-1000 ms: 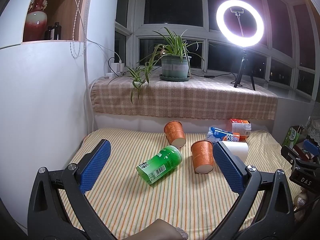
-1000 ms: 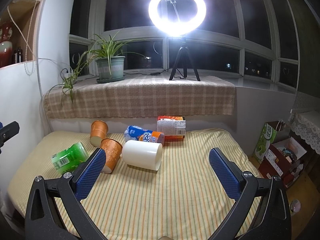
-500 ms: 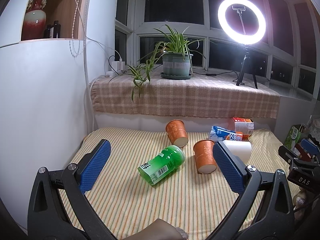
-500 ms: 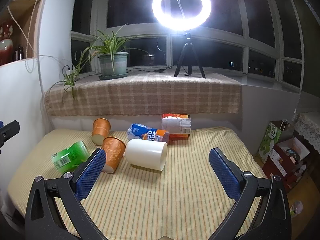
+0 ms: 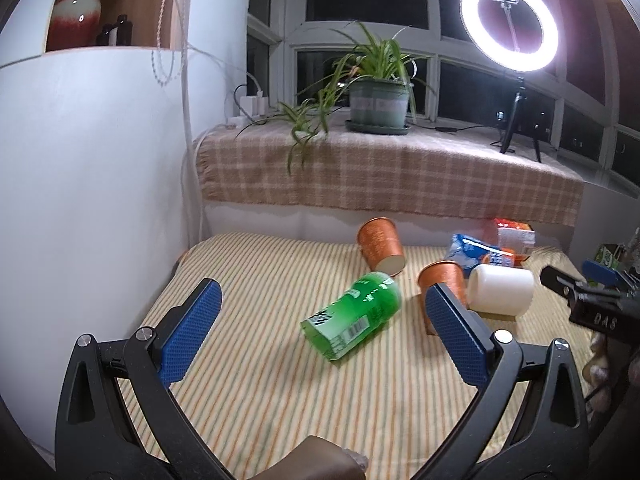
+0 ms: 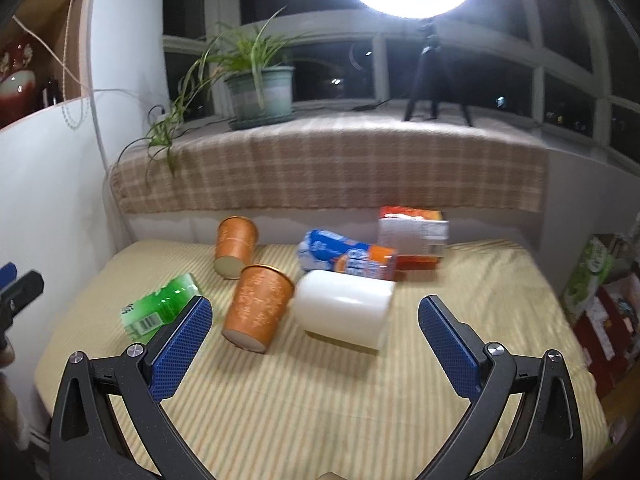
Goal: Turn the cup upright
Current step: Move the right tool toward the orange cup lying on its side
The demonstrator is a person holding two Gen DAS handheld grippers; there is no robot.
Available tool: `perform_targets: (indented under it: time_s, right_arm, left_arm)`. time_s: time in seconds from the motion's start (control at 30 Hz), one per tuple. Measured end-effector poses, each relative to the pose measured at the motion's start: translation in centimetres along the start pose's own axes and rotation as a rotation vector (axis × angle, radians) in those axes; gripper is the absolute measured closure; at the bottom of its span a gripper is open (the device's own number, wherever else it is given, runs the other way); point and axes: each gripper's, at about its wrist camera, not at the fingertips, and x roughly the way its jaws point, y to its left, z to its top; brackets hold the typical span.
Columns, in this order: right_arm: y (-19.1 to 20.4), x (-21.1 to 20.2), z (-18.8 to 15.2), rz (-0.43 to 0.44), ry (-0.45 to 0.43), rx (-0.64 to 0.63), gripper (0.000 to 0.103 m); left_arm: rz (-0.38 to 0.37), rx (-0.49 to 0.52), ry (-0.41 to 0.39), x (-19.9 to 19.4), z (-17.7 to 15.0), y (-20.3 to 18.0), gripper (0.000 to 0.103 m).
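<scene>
Ahead of the right gripper (image 6: 316,336), whose blue pads stand wide apart on nothing, a white cup (image 6: 344,310) lies on its side on the striped cloth (image 6: 320,408), roughly centred between the pads but beyond their tips. Just to its left an orange paper cup (image 6: 258,312) lies tipped over, close against it — whether they touch is hard to tell. Behind the white cup sit a blue packet (image 6: 344,256) and an orange-and-white carton (image 6: 414,236); a second orange cup (image 6: 234,246) lies farther back on the left. A green bottle (image 6: 160,308) is partly hidden behind the left pad. The left gripper (image 5: 320,336) is also spread wide and empty, with the green bottle ahead between its pads; its right pad cuts off the base of the near orange cup. The right-wrist view is motion-blurred, and packet lettering is unreadable.
</scene>
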Motion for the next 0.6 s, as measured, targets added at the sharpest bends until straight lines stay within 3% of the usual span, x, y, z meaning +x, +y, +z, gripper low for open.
perform_targets:
  time_s: [0.37,0.6]
  right_arm:
    - [3.7,7.9,3.9,0.152,0.131,-0.058,0.001]
    - [6.7,14.9,6.2,0.248,0.281,-0.040,0.003]
  left_arm:
    - [0.034,-0.028,0.044,1.5,-0.9,3.2,0.000]
    - [0.061,-0.049,0.079,2.4,-1.7,4.7,0.000]
